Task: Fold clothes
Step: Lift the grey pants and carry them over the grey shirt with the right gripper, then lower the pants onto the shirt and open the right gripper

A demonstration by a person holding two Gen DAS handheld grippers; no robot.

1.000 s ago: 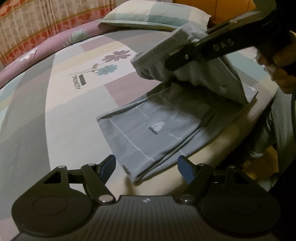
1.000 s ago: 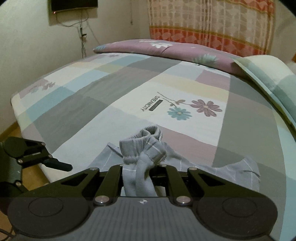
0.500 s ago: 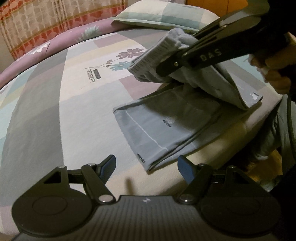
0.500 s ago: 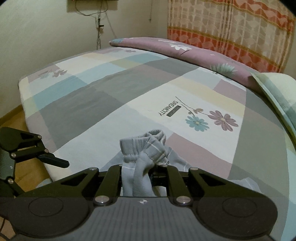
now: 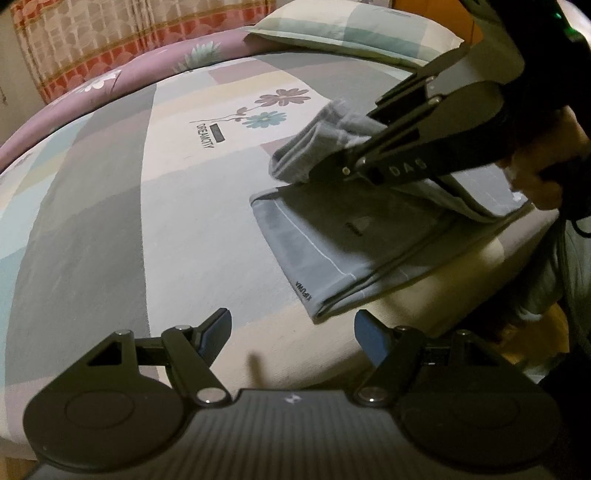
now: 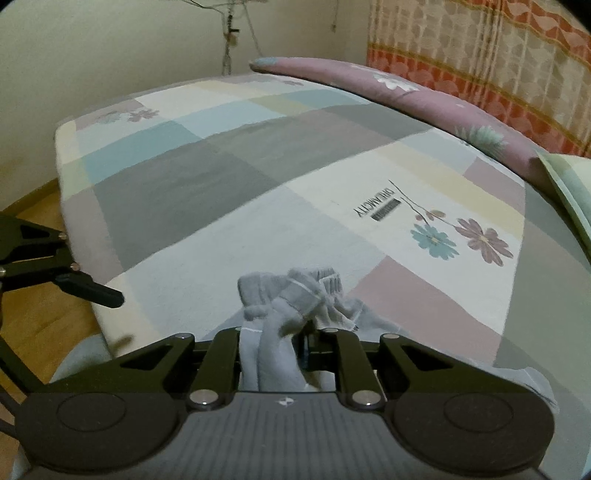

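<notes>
Readable text: "DREAMCITY" printed on bedsheet (image 5: 110,229) beside the flower print (image 5: 275,107). "DAS" on right hand-held gripper (image 5: 317,173) finger arm. "KIPUWA"-like print on grey garment (image 5: 332,236) hem, blurred, spelling uncertain.

Soft grey cloth garment (image 5: 332,236), matt bedsheet (image 5: 147,206)

Folded over itself on bed (image 5: 122,229) edge: trousers (image 5: 332,240), ahead-right of left gripper (image 5: 291,328); pillow (image 5: 354,33) far beyond.
</notes>
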